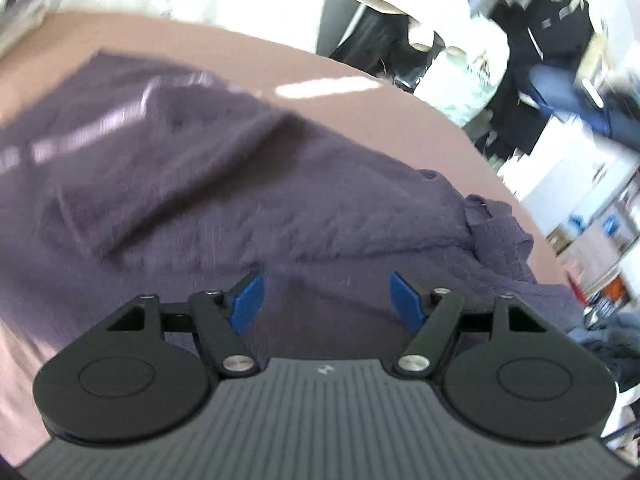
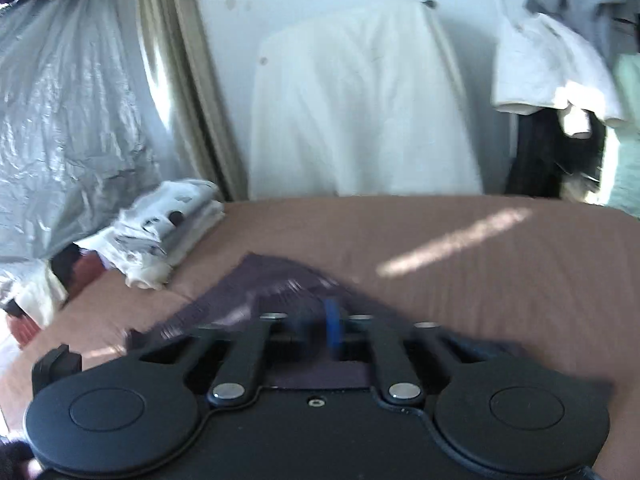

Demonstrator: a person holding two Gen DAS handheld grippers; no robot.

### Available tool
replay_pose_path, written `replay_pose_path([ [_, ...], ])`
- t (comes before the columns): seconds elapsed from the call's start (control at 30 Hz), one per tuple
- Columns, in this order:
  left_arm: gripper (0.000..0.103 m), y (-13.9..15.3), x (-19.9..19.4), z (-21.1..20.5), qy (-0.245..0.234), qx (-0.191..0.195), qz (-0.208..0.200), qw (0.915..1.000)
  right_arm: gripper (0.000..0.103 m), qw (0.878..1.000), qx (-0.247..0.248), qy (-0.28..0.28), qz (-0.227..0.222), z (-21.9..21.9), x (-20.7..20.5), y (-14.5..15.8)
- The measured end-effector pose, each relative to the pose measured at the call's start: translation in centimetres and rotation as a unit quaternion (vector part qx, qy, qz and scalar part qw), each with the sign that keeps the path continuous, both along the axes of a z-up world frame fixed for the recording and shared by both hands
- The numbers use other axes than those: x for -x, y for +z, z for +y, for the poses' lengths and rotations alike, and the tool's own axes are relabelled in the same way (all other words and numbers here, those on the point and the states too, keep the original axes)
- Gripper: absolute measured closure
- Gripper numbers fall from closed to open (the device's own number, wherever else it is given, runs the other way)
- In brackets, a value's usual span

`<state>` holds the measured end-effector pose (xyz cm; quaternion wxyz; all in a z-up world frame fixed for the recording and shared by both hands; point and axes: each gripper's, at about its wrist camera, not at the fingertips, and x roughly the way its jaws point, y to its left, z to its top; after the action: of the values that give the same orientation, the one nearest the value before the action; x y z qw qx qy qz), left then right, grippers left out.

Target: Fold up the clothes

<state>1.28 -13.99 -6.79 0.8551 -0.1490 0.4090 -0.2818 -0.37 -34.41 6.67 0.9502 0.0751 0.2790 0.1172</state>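
A dark purple garment [image 1: 200, 184] lies spread and wrinkled over the brown bed sheet [image 1: 360, 112], with a bunched part at its right edge [image 1: 500, 236]. My left gripper [image 1: 326, 300] hovers just above it, open, its blue pads wide apart with nothing between them. In the right wrist view a corner of the purple garment [image 2: 272, 280] lies flat on the sheet [image 2: 480, 280]. My right gripper [image 2: 316, 326] is above that corner, blurred. Its blue pads stand a narrow gap apart and no cloth shows between them.
A stack of folded white clothes [image 2: 160, 236] sits at the bed's far left corner beside a silver plastic bag [image 2: 60, 120]. A white garment [image 2: 360, 100] hangs on the wall behind the bed. Hanging clothes and clutter [image 1: 520, 60] crowd the right side.
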Motion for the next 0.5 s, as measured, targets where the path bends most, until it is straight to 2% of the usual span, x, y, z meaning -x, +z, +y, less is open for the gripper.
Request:
replay_pose_path([
  [0.03, 0.035, -0.3, -0.5, -0.7, -0.009, 0.006, 0.015, 0.9998, 0.038, 1.000, 0.008, -0.023, 0.011, -1.1, 1.2, -1.1],
  [0.07, 0.035, -0.7, -0.9, -1.4, -0.018, 0.012, 0.031, 0.9993, 0.038, 0.998, 0.019, -0.053, 0.023, -2.4, 2.5, -2.4],
  [0.1, 0.035, -0.5, -1.2, -2.3, -0.034, 0.016, 0.030, 0.9988, 0.037, 0.995, 0.027, -0.089, 0.037, -4.0, 3.7, -3.6],
  [0.2, 0.034, 0.2, -1.5, -5.5, -0.087, 0.034, -0.004, 0.9956, 0.037, 0.982, -0.010, -0.173, 0.078, -9.2, 6.7, -7.2],
  [0.27, 0.034, -0.3, -2.1, -7.4, -0.107, 0.056, 0.009, 0.9927, 0.037, 0.975, -0.047, -0.191, 0.104, -11.7, 8.0, -8.8],
  [0.3, 0.036, -0.8, -2.4, -8.1, -0.112, 0.068, 0.024, 0.9910, 0.037, 0.974, -0.044, -0.192, 0.114, -12.2, 8.2, -9.2],
  [0.37, 0.036, -1.3, -2.5, -8.9, -0.124, 0.084, 0.042, 0.9879, 0.036, 0.972, -0.006, -0.199, 0.123, -12.2, 8.4, -9.3],
  [0.4, 0.036, -1.5, -2.1, -9.1, -0.130, 0.079, 0.042, 0.9875, 0.034, 0.972, 0.008, -0.202, 0.123, -12.1, 8.6, -9.4],
  [0.47, 0.036, -1.7, -1.2, -9.0, -0.137, 0.054, 0.043, 0.9882, 0.020, 0.970, 0.034, -0.207, 0.123, -12.0, 8.8, -9.5],
  [0.5, 0.036, -1.7, -0.8, -9.0, -0.140, 0.041, 0.044, 0.9884, 0.020, 0.969, 0.048, -0.209, 0.123, -11.9, 9.0, -9.6],
])
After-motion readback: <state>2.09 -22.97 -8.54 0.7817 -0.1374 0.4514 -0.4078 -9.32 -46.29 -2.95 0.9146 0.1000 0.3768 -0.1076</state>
